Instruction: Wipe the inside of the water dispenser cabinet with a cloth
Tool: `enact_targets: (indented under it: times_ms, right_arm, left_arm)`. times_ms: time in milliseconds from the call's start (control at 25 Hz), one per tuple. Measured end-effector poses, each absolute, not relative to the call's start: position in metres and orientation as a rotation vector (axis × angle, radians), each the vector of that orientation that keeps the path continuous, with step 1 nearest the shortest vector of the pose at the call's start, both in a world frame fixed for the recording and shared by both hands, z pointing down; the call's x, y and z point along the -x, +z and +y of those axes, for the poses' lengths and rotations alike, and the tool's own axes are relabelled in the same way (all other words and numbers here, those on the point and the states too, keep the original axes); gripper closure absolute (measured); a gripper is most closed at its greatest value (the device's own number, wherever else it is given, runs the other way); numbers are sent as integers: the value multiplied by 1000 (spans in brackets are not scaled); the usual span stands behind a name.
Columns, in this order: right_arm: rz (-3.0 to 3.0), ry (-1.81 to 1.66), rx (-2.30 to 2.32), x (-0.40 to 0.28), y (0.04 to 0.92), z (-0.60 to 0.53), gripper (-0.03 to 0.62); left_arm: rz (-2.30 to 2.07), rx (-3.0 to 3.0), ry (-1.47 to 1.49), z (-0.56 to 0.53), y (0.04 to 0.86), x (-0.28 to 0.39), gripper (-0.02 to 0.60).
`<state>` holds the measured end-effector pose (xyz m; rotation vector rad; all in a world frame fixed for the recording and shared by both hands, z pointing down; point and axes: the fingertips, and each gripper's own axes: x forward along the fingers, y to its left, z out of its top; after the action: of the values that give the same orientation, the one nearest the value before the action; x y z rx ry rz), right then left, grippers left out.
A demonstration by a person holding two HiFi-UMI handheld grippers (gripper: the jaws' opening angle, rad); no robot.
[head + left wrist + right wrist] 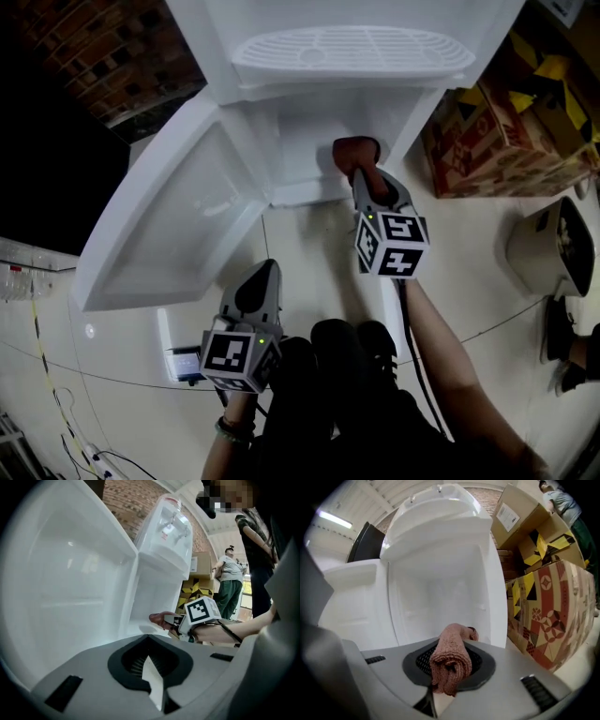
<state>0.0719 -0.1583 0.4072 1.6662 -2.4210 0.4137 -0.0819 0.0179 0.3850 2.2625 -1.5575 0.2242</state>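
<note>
The white water dispenser's lower cabinet (309, 141) stands open, its door (178, 225) swung out to the left. My right gripper (361, 173) reaches into the cabinet's mouth, shut on a reddish-brown cloth (354, 150). In the right gripper view the cloth (450, 660) bulges out between the jaws of the right gripper (447, 667), facing the cabinet's white back wall (436, 597). My left gripper (263, 274) hangs lower, near the floor below the door, jaws together with nothing held. The left gripper view shows the left gripper (150, 667), the door's inner face (61, 583) and the cloth (158, 618).
Patterned cardboard boxes (497, 131) stand close to the dispenser's right side. A round white appliance (553, 248) sits on the floor at the far right, with someone's shoes (562, 347) beside it. Cables run over the floor at lower left. A person (229, 585) stands behind.
</note>
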Motion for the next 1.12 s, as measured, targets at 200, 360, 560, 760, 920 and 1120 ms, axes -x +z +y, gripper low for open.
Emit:
enact_targets:
  times_ms: [200,360,560,760,920,1120]
  right_arm:
    - [-2484,424,-1623,-69,392,-91,520]
    - [-2497,407,-1596,-74,388,-44,520]
    - [-2521,408,-1567,-78,381,-16,520]
    - [-2525,436,-1563,-91,383,-7,520]
    - [-2530,429,-1547,-96,383,-4,522]
    - [-2528,397,-1533,-95,384,-4,523]
  left_arm:
    - [-1565,-2314,246,3,378,66,598]
    - [-1573,-2339,242,-5,375,47,597]
    - [-1594,-2332,236,-3,378,30,597]
    - [-1612,-2314,243,-2,382,19,597]
    - [-1603,-2313,271,-1,385,11,597]
    - [-1582,-2331,287,1,386,4,598]
